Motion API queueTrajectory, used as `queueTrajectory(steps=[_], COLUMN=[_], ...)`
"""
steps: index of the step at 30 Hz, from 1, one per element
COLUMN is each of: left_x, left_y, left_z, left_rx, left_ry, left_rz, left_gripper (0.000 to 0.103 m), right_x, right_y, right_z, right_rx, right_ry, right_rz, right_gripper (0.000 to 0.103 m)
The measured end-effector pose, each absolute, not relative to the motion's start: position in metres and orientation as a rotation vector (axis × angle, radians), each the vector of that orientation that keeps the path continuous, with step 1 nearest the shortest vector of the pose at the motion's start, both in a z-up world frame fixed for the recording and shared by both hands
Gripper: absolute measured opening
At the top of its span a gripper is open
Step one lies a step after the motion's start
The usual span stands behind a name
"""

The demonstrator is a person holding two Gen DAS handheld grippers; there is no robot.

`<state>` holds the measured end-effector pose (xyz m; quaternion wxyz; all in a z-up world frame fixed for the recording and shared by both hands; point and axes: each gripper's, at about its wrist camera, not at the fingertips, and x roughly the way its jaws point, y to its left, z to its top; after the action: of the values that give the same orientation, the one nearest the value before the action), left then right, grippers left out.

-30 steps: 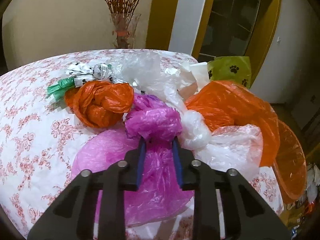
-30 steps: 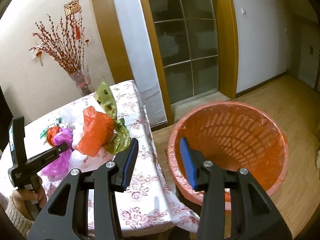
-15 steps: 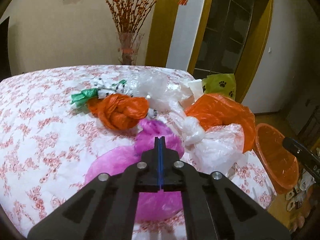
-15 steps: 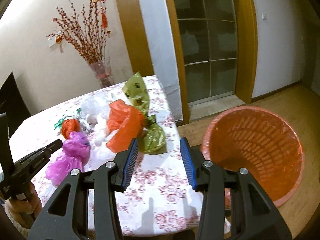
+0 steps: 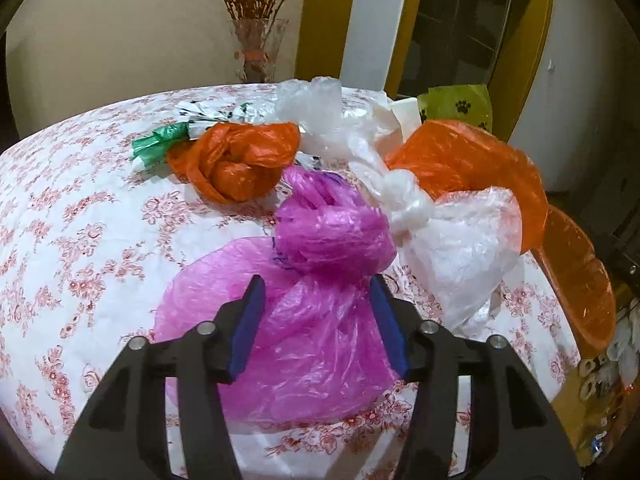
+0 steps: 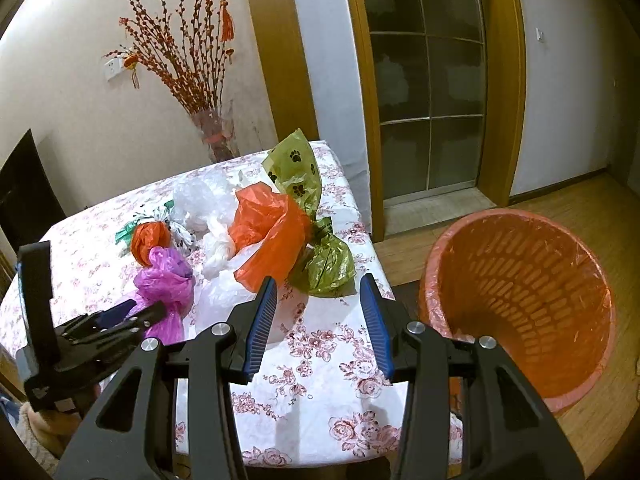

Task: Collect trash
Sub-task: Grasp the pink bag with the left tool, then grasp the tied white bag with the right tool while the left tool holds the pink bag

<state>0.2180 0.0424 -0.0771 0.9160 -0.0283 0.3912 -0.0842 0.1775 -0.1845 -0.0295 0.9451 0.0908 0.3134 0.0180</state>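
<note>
The left claw [image 5: 316, 300] is open, and its two blue pads stand on both sides of the neck of the pink bag [image 5: 320, 272], just under the knot. This bag lies on the counter [image 5: 80, 248], with its long axis going from 6 to 12 o'clock away from the claw. The right claw [image 6: 318, 316] is also open and holds nothing; it hangs near the counter edge. The orange bin [image 6: 520, 304] stands on the floor at 3 o'clock. I judge the left claw is the nearer one to take the bag.
</note>
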Motion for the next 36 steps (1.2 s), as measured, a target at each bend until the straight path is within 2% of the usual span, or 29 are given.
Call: queueTrajectory(steps=[2,3,14,18,27,30,31,36], left_x=[0.217,0.214,0.173,0.163,0.163,0.165,0.165,0.165], left_y=[0.043,0.044,0.069,0.085,0.116,0.119,0.119,0.115], left_z=[-0.077,-0.074,-0.027,-0.013,-0.012,-0.014,-0.014,-0.013], left_rx=[-0.068,-0.075,-0.074,-0.083,-0.122,-0.133,-0.134,-0.131], left_ry=[0.807,0.795,0.627,0.587,0.593,0.599,0.598,0.595], left_rz=[-0.197,-0.206,-0.17,-0.133,-0.079,-0.08,-0.08,-0.085], left_gripper=[0.018,0.015,0.014,0.014,0.014,0.014,0.014,0.014], right_x=[0.177,0.177,0.186,0.197,0.249,0.254,0.251,0.233], right_y=[-0.184,-0.184,-0.161,-0.133,-0.084,-0.081,-0.083,-0.093], right_z=[-0.029,-0.029,-0.024,-0.024,-0.072,-0.09,-0.09,-0.068], right_rx=[0.185,0.185,0.195,0.179,0.05,0.02,0.026,0.113], right_ry=[0.639,0.638,0.638,0.64,0.835,0.897,0.885,0.822], right_rz=[0.037,0.039,0.147,0.256,0.24,0.217,0.219,0.308], right_gripper=[0.044,0.044,0.043,0.037,0.035,0.008,0.004,0.001])
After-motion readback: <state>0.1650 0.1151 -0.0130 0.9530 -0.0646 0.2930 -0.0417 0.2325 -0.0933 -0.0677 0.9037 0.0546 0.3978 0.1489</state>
